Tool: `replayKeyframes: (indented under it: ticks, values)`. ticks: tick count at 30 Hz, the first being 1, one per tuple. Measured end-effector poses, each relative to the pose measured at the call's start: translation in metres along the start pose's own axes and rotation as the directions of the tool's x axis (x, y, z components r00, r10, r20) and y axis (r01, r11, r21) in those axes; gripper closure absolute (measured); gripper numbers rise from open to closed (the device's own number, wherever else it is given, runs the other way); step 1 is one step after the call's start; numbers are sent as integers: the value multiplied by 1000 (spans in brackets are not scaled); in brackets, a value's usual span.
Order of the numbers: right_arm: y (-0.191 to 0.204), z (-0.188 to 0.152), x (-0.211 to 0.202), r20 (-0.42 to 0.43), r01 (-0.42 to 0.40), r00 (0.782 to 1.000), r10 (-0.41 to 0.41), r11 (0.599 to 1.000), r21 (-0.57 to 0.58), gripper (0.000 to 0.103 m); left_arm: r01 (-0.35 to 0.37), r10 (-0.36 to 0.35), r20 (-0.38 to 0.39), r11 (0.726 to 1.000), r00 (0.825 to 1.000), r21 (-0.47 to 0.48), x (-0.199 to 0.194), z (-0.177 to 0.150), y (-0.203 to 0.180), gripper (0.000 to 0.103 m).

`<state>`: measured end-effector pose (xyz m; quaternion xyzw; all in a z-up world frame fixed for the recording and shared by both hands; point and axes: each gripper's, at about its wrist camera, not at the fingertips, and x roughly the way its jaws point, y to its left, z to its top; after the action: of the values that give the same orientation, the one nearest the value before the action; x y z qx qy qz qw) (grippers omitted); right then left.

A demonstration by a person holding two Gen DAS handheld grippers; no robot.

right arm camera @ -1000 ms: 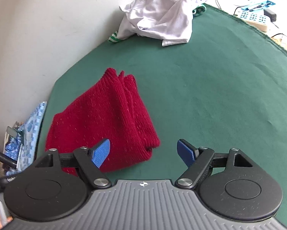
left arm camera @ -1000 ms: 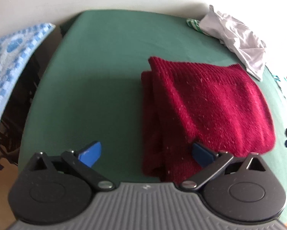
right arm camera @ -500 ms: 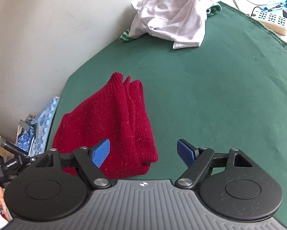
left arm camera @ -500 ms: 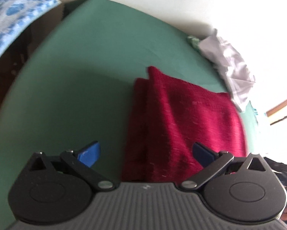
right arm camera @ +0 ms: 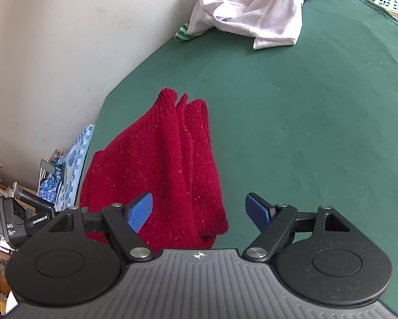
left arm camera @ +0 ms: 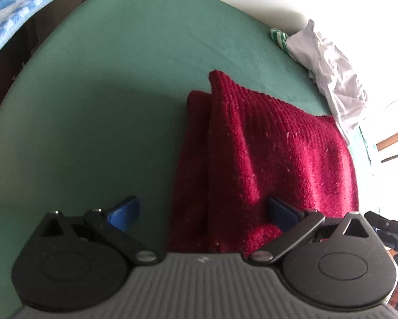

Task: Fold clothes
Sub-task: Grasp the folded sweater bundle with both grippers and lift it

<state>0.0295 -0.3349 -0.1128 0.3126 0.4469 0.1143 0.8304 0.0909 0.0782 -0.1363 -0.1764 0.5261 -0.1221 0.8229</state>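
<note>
A dark red knit garment [left arm camera: 273,159] [right arm camera: 161,164] lies folded in layers on the green table cover [left arm camera: 114,101] [right arm camera: 305,122]. My left gripper [left arm camera: 201,212] is open above the garment's near left edge, its blue pads wide apart and pressing nothing. My right gripper [right arm camera: 199,211] is open too, straddling the garment's near right corner, with the cloth below the gap and not pinched. A crumpled white garment [right arm camera: 254,8] [left arm camera: 329,77] lies at the far side of the table by the wall.
A green-and-white striped cloth [right arm camera: 184,33] peeks from under the white pile. A blue patterned fabric [left arm camera: 15,8] hangs off the table's left end. A power strip [right arm camera: 392,0] sits beyond the far right edge. The other gripper's handle [right arm camera: 18,218] shows at the left.
Both grippers have sunk closer to the red garment, which now looms larger in both views. The left view has rolled, tilting the table. Both stay open.
</note>
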Motion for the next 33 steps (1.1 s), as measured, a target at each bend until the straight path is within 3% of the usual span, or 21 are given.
replayKeyframes:
  ticks: [8, 13, 16, 23, 28, 33]
  values:
    - [-14, 3, 10, -39, -34, 999, 38, 996, 81, 23, -20, 20, -19, 1000, 1000, 16, -1, 6, -2, 1]
    - [-14, 4, 15, -88, -74, 993, 85, 990, 120, 24, 30, -29, -26, 1000, 999, 4, -4, 0, -5, 1]
    - [-12, 7, 15, -103, -67, 991, 80, 990, 122, 23, 136, -137, -82, 991, 987, -16, 2, 10, -7, 1]
    - [-16, 21, 36, -152, -161, 970, 192, 967, 196, 23, 197, -194, -85, 980, 977, 20, 15, 31, -16, 1]
    - [-11, 25, 36, -184, -158, 965, 188, 973, 167, 25, 238, -237, -97, 971, 967, -3, 15, 31, -10, 1]
    - [-15, 27, 36, -216, -175, 954, 210, 970, 171, 24, 241, -240, -88, 971, 967, -3, 23, 36, -17, 1]
